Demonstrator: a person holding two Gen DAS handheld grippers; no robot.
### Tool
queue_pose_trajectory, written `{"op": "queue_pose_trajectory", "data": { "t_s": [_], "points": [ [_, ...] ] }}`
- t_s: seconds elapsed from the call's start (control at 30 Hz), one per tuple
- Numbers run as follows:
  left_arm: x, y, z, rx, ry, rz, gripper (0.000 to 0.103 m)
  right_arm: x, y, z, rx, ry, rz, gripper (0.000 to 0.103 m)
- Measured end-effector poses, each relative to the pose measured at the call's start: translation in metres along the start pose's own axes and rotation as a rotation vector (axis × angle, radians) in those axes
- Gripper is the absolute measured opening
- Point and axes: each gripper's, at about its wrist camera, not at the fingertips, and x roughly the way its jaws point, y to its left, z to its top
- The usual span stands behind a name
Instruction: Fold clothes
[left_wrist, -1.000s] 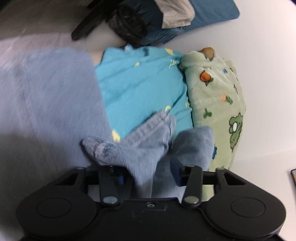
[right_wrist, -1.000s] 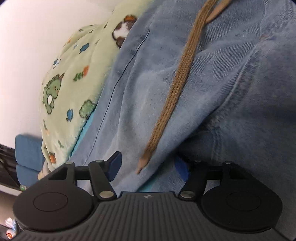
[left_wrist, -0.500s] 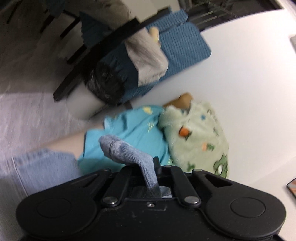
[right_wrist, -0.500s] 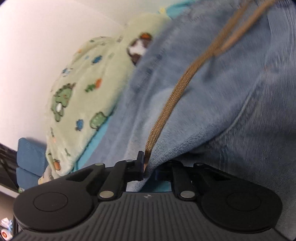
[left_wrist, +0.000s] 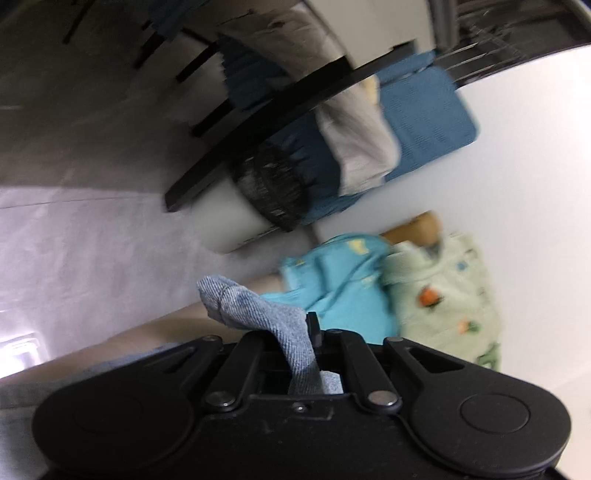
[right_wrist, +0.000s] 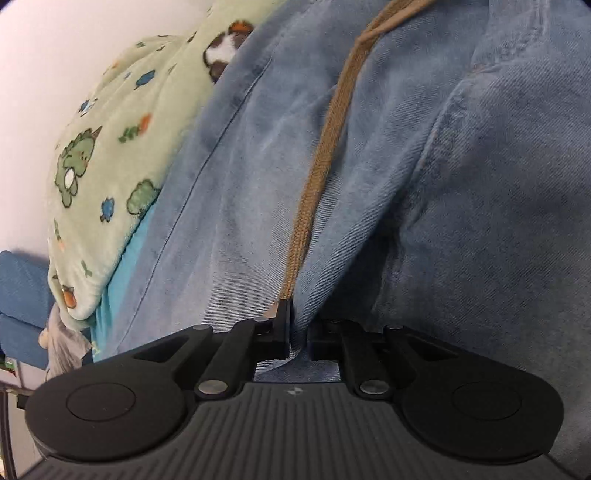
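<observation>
The left gripper (left_wrist: 309, 334) is clamped on a corner of the jeans (left_wrist: 255, 314): a twisted, ridged tongue of faded blue denim sticks up and to the left from between its black jaws. Beyond it on the smooth white table (left_wrist: 524, 155) lie a bright turquoise shirt (left_wrist: 343, 284) and, to its right, a fuzzy pale green fleece (left_wrist: 447, 291) printed with small orange and green figures. Farther off is a blue cushion (left_wrist: 424, 114), blurred.

The right gripper (right_wrist: 297, 332) has closed down tight on a fold of the same jeans (right_wrist: 461, 177), pinching soft, creased twill right beside the end of a flat braided tan cord (right_wrist: 317, 162) that runs away up the cloth. The jeans fill the near and right side of that view, overlapping the dinosaur-print fleece (right_wrist: 110, 155) at the left.
</observation>
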Motion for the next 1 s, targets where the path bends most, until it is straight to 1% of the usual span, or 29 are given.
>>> {"op": "queue_pose_trajectory", "data": {
  "t_s": [0.1, 0.17, 0.2, 0.23, 0.27, 0.37, 0.43, 0.5, 0.57, 0.6, 0.67, 0.7, 0.73, 0.77, 0.8, 0.87, 0.9, 0.93, 0.97, 1.0],
  "points": [
    [-0.010, -0.023, 0.004, 0.031, -0.034, -0.147, 0.002, -0.011, 0.013, 0.000, -0.068, -0.060, 0.074, 0.006],
    [-0.018, -0.038, 0.005, 0.063, -0.063, -0.247, 0.002, -0.017, 0.021, 0.000, -0.103, -0.090, 0.106, 0.006],
    [-0.020, -0.045, 0.006, 0.088, -0.074, -0.283, 0.002, -0.017, 0.023, 0.001, -0.112, -0.093, 0.114, 0.006],
    [-0.022, -0.050, 0.006, 0.108, -0.088, -0.296, 0.002, -0.016, 0.024, 0.001, -0.117, -0.087, 0.118, 0.006],
    [-0.021, -0.047, 0.007, 0.108, -0.088, -0.281, 0.002, -0.013, 0.024, 0.002, -0.121, -0.077, 0.116, 0.006],
    [-0.019, -0.035, 0.007, 0.097, -0.082, -0.226, 0.002, -0.006, 0.022, -0.001, -0.121, -0.035, 0.072, 0.006],
    [-0.013, -0.020, 0.009, 0.093, -0.045, -0.126, 0.003, -0.005, 0.022, -0.006, -0.135, -0.018, 0.045, 0.006],
    [-0.009, 0.001, 0.012, 0.039, 0.009, -0.032, 0.003, -0.004, 0.023, -0.008, -0.150, -0.008, 0.026, 0.006],
    [-0.007, 0.016, 0.012, 0.010, 0.066, 0.050, 0.003, -0.005, 0.020, -0.011, -0.154, -0.005, 0.015, 0.007],
    [-0.006, 0.021, 0.012, 0.015, 0.091, 0.087, 0.003, -0.006, 0.019, -0.012, -0.154, -0.004, 0.009, 0.008],
    [-0.007, 0.025, 0.012, 0.048, 0.129, 0.129, 0.005, -0.009, 0.017, -0.015, -0.159, 0.001, -0.010, 0.010],
    [-0.008, 0.027, 0.013, 0.064, 0.146, 0.152, 0.007, -0.011, 0.015, -0.016, -0.162, 0.003, -0.021, 0.013],
    [-0.010, 0.028, 0.013, 0.062, 0.169, 0.169, 0.010, -0.014, 0.015, -0.017, -0.170, 0.004, -0.034, 0.016],
    [-0.011, 0.029, 0.014, 0.057, 0.192, 0.184, 0.013, -0.017, 0.016, -0.017, -0.183, 0.002, -0.053, 0.025],
    [-0.015, 0.029, 0.015, 0.052, 0.210, 0.188, 0.014, -0.022, 0.018, -0.018, -0.199, -0.001, -0.069, 0.035],
    [-0.022, 0.029, 0.018, 0.041, 0.242, 0.191, 0.021, -0.034, 0.020, -0.021, -0.242, -0.010, -0.082, 0.039],
    [-0.029, 0.028, 0.020, 0.042, 0.253, 0.193, 0.023, -0.040, 0.021, -0.022, -0.264, -0.014, -0.084, 0.040],
    [-0.036, 0.027, 0.022, 0.044, 0.263, 0.195, 0.028, -0.047, 0.022, -0.023, -0.283, -0.018, -0.082, 0.040],
    [-0.043, 0.026, 0.025, 0.046, 0.272, 0.197, 0.038, -0.055, 0.021, -0.025, -0.299, -0.024, -0.079, 0.042],
    [-0.051, 0.027, 0.026, 0.049, 0.284, 0.191, 0.043, -0.063, 0.021, -0.026, -0.315, -0.031, -0.076, 0.043]
  ]
}}
